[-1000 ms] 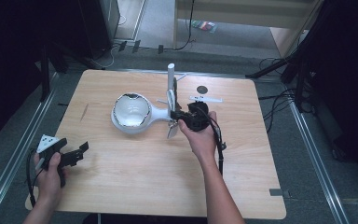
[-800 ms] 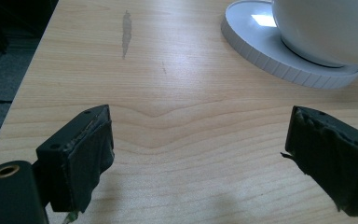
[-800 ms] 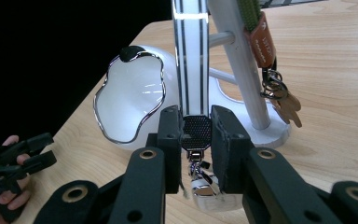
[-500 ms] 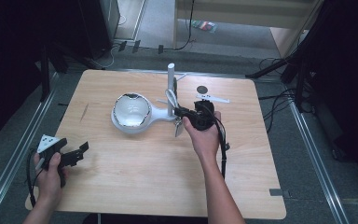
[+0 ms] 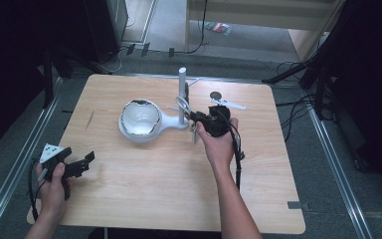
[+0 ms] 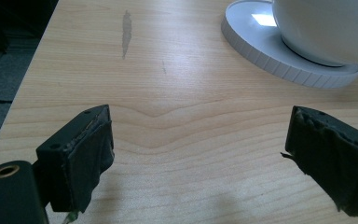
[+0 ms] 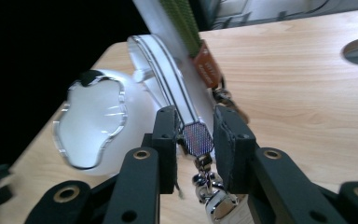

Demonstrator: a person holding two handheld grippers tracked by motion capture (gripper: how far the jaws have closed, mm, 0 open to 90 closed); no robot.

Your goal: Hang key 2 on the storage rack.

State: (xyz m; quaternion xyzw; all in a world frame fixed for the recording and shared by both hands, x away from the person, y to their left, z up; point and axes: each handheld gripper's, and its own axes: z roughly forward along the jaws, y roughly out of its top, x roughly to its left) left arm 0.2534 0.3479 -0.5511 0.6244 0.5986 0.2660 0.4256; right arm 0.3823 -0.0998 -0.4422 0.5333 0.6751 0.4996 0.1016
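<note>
The right gripper has edged slightly right — strap still clamped.

White black-edged strap, green strap

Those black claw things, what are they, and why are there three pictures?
They are grippers, tongs a person squeezes by hand. One picture looks down from above the wooden table. The other two come from small cameras riding on each gripper. The left gripper is open, hovering over bare wood. The right gripper is shut on a white striped strap hanging with clips from a white stand. The stand's base carries a white bowl.
</note>
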